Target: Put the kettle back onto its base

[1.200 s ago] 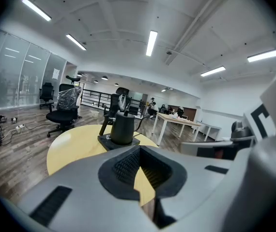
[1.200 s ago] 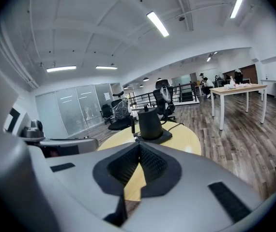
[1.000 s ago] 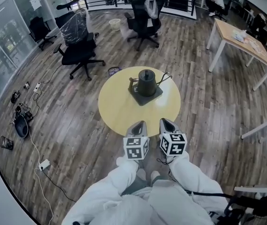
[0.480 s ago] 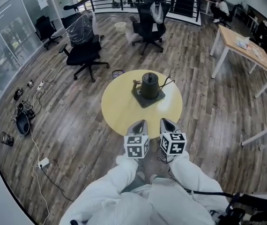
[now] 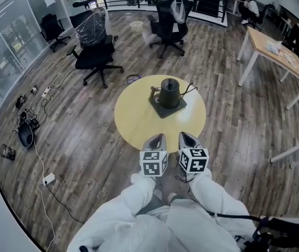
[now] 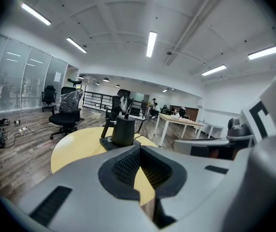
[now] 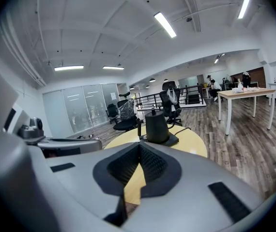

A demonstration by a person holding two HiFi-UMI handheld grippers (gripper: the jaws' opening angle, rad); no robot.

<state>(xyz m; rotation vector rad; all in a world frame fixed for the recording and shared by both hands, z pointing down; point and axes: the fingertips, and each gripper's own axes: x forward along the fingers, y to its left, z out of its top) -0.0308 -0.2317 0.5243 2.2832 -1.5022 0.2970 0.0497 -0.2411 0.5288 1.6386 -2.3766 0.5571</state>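
Kettle seated on its base on round table, left gripper and right gripper held closed, empty, near table edge

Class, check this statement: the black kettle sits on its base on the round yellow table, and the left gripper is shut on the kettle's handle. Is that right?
Not quite. The kettle does sit on its base on the round yellow table, but the left gripper is shut on nothing: its jaws are closed and empty, well short of the kettle. The left gripper view shows this.
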